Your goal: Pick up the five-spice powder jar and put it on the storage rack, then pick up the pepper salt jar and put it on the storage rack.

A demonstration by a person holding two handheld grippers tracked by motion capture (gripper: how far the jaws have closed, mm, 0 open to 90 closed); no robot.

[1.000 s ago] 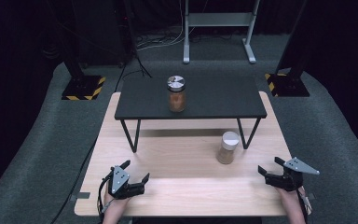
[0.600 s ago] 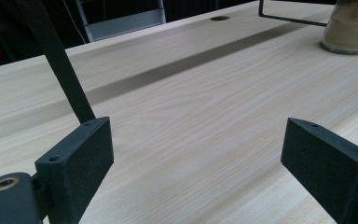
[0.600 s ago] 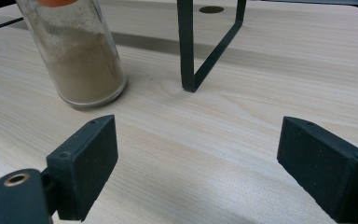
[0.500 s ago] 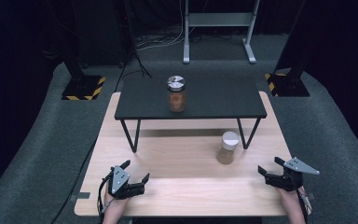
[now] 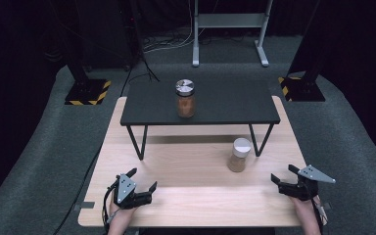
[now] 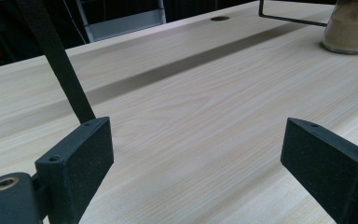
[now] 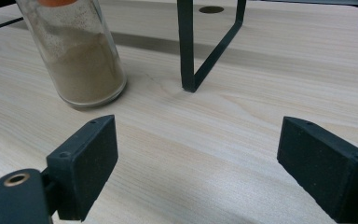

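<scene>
Both the left gripper [image 5: 144, 187] and the right gripper [image 5: 282, 175] rest on the tabletop [image 5: 191, 196] with fingers [image 7: 84, 163] spread wide and empty, seemingly poised to reach for the white-capped spice jar [image 5: 239, 154] nearest the right one.

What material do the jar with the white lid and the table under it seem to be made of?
Jar with the white lid: probably clear glass or clear plastic, since the tan powder shows through its shiny wall.
Table: pale wood or a wood-look laminate, matte, with visible grain lines.
</scene>
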